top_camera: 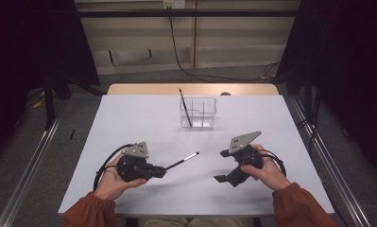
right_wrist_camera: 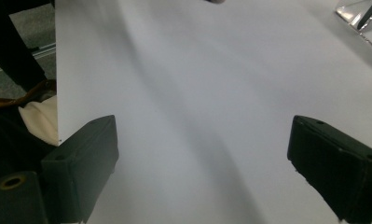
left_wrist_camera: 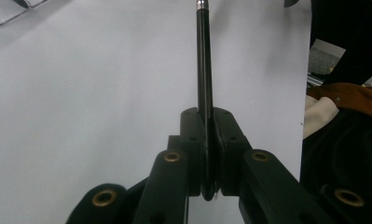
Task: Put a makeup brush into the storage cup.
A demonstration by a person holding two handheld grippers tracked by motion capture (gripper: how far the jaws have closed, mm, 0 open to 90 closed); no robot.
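My left gripper [top_camera: 163,171] is shut on a thin black pen [top_camera: 182,161] with a silver tip, which sticks out to the right and away, just above the white table [top_camera: 129,118]. In the left gripper view the pen [left_wrist_camera: 203,65] runs straight up from between the closed jaws. My right gripper [top_camera: 222,165] stands open over the table's right front part, its jaws wide apart with nothing between them [right_wrist_camera: 202,163]. A clear plastic organizer [top_camera: 198,112] with compartments sits at the far middle, and a second black pen [top_camera: 185,108] leans in its left compartment.
The white table ends in a wooden strip [top_camera: 193,89] at the far side. Grey floor and metal rails [top_camera: 318,142] flank the table. A corner of the organizer [right_wrist_camera: 361,18] is at the upper right of the right gripper view.
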